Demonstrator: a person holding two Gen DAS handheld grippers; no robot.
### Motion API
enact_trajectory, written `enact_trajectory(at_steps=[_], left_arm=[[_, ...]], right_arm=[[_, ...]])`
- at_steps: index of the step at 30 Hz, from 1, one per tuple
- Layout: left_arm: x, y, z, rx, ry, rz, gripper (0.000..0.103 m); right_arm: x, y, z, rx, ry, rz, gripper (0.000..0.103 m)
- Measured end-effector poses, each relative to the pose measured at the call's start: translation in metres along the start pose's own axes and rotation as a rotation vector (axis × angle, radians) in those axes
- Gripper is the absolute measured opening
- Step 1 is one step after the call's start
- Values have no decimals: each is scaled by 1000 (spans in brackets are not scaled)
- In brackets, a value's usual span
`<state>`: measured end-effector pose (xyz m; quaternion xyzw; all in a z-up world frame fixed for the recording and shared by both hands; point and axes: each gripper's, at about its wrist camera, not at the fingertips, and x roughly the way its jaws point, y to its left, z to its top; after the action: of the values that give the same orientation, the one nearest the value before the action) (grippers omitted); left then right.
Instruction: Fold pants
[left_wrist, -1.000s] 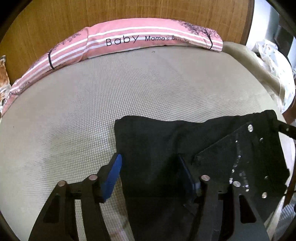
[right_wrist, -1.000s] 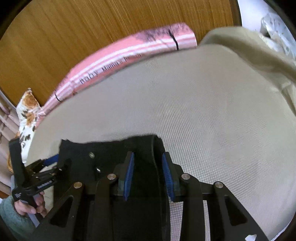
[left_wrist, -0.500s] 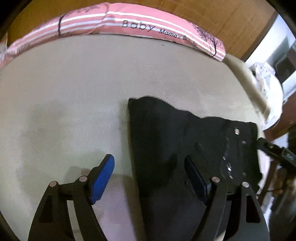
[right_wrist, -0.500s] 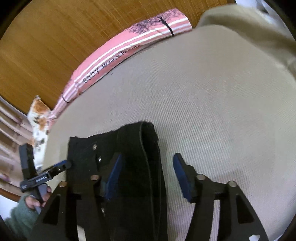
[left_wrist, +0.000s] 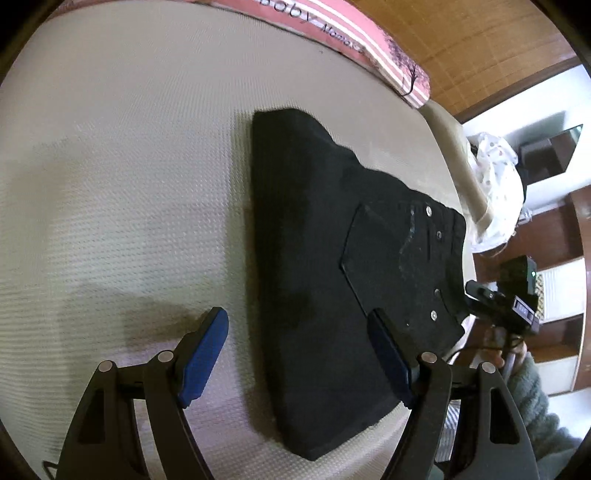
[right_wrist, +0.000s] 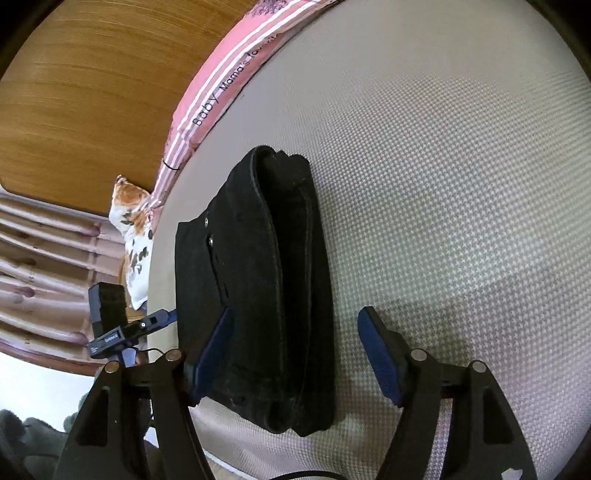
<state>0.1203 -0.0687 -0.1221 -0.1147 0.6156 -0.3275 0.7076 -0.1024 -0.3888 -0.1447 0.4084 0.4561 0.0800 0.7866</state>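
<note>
Beige textured mattress (left_wrist: 129, 184); pink striped bolster printed "Baby" (right_wrist: 229, 92) along its far edge; wooden headboard (right_wrist: 92, 92); floral cushion (right_wrist: 135, 229); white spotted cloth (left_wrist: 496, 170).

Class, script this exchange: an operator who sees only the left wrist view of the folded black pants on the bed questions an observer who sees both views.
Operator: Is the right gripper gripping the pants?
Observer: No. The right gripper has its jaws opening; the thick folded edge of the pants lies between them, unpressed.
Operator: What lies past the pink pillow's other end?
Observer: A floral cushion sits beside the pink pillow, at the edge of the bed.
</note>
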Motion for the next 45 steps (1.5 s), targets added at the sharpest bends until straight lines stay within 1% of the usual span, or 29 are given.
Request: enact_trajectory(at_steps=[4,6,9,11,14,15,20,21,22,23,24,25,26,27,28,30,31,32,35,38,45], left_arm=[[5,-2,2,-11,2,-16,76],[6,-3,4,-15,1,-31,76],[6,-1,2,-14,-12,-59,76],[6,0,3,-12,-19,-77,75],[9,3,6,-27,-22,-130,75],[11,4,6,-34,-14,-154,75],[12,13,7,-80,-39,-243,75],[13,15,8,-92,-43,-261,75],[14,16,8,-102,-45,-268,73],[14,15,9,-103,-49,-267,71],[15,13,10,-94,-54,-254,68],[16,11,11,-85,-57,-233,59],[16,10,11,-78,-62,-204,47],[16,10,11,-75,-62,-173,39],[17,13,10,-71,-58,-142,26],[17,16,9,-88,-59,-138,23],[17,14,8,-85,-62,-121,22],[17,10,8,-65,-68,-90,22],[17,-13,7,34,-85,44,21],[19,-26,6,78,-89,127,21],[24,-39,5,125,-95,225,21]], right_arm=[[3,-1,1,-5,14,11,67],[-2,-7,-2,-6,24,21,67],[-5,-14,-3,-7,26,52,67],[-1,-16,0,9,21,92,68],[11,-12,4,22,31,154,68],[14,-9,5,15,31,153,68],[24,0,13,0,47,165,68],[25,1,14,-1,43,165,66],[27,1,15,4,38,161,62],[29,2,16,9,33,158,61],[30,2,17,14,25,155,56],[31,1,18,21,17,147,48],[33,1,18,27,14,141,46],[33,0,18,38,7,145,44],[32,0,17,41,1,139,41],[31,4,14,35,-12,115,39],[30,6,13,32,-20,100,38],[29,9,12,28,-30,76,38],[27,19,9,4,-51,10,37],[28,25,8,-12,-66,-36,37],[32,36,6,-4,-96,-81,34]])
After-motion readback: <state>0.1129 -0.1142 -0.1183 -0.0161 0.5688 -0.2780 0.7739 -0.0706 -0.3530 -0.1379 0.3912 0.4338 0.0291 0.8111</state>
